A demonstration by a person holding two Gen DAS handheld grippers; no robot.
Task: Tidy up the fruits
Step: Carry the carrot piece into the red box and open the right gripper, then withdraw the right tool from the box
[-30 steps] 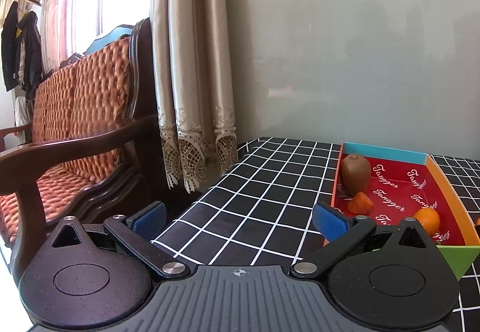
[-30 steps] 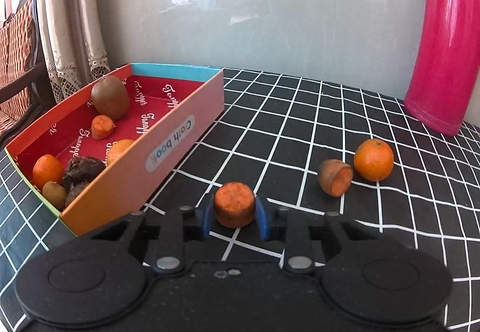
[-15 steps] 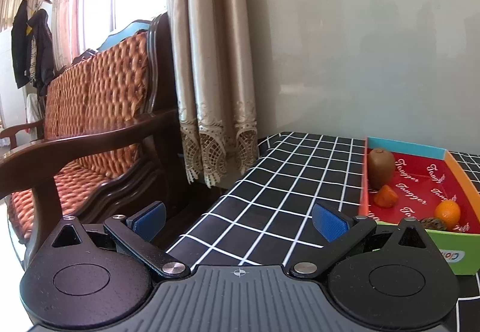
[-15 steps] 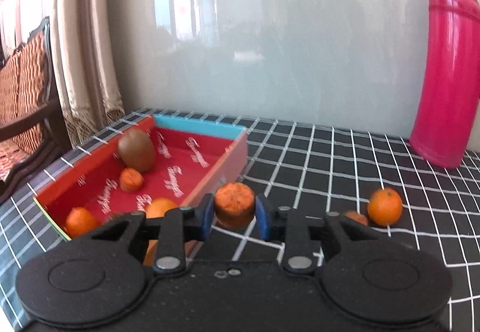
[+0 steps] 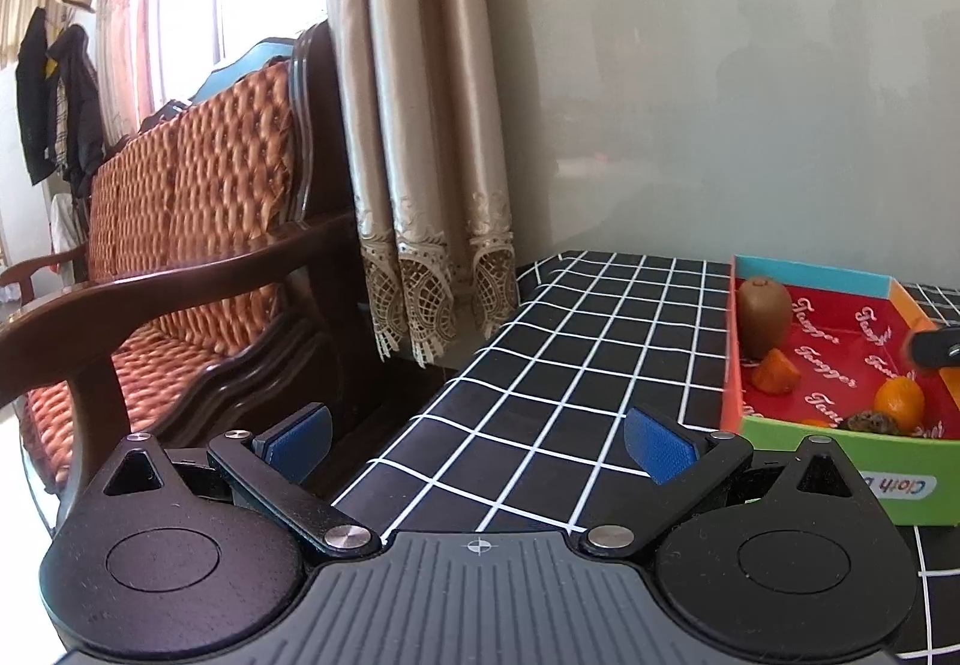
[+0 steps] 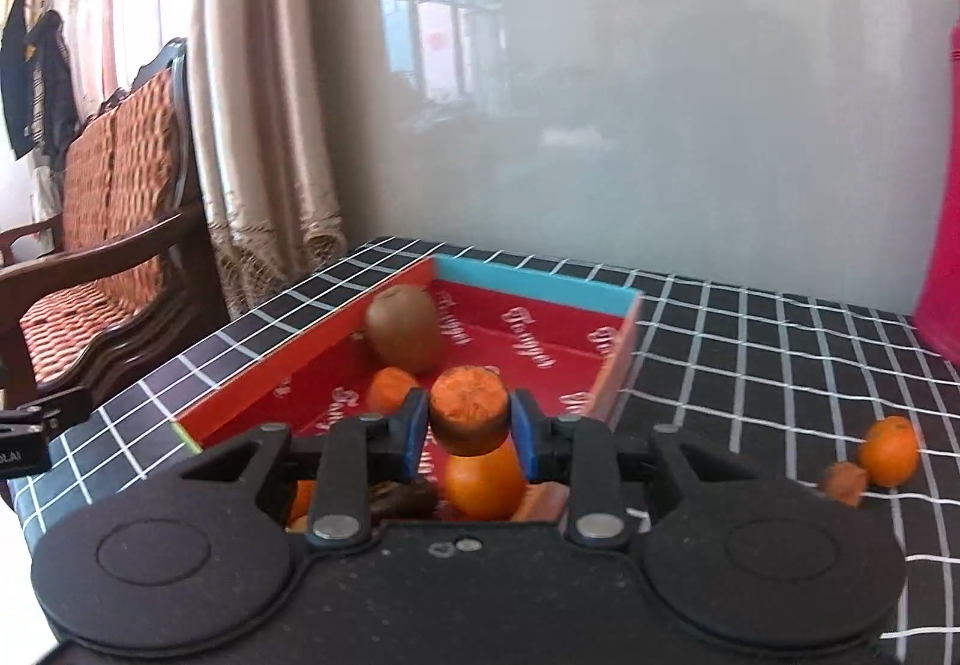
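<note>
My right gripper (image 6: 468, 428) is shut on an orange fruit piece (image 6: 468, 410) and holds it above the red-lined box (image 6: 528, 288). In the box lie a kiwi (image 6: 403, 327), a small orange piece (image 6: 389, 389), a mandarin (image 6: 485, 479) and a dark dried fruit (image 6: 401, 498). A mandarin (image 6: 889, 450) and an orange piece (image 6: 845, 480) lie on the cloth to the right. My left gripper (image 5: 479, 440) is open and empty, left of the box (image 5: 729, 365), over the table's left edge. The kiwi (image 5: 764, 314) also shows in the left wrist view.
A black checked cloth (image 6: 750, 365) covers the table. A pink flask (image 6: 945, 185) stands at the far right by the wall. A wooden cushioned bench (image 5: 180, 245) and a curtain (image 5: 420, 125) stand left of the table.
My right gripper has lifted and carried the orange piece left, from the cloth to above the box. My left gripper has drawn back to the left, away from the box.
</note>
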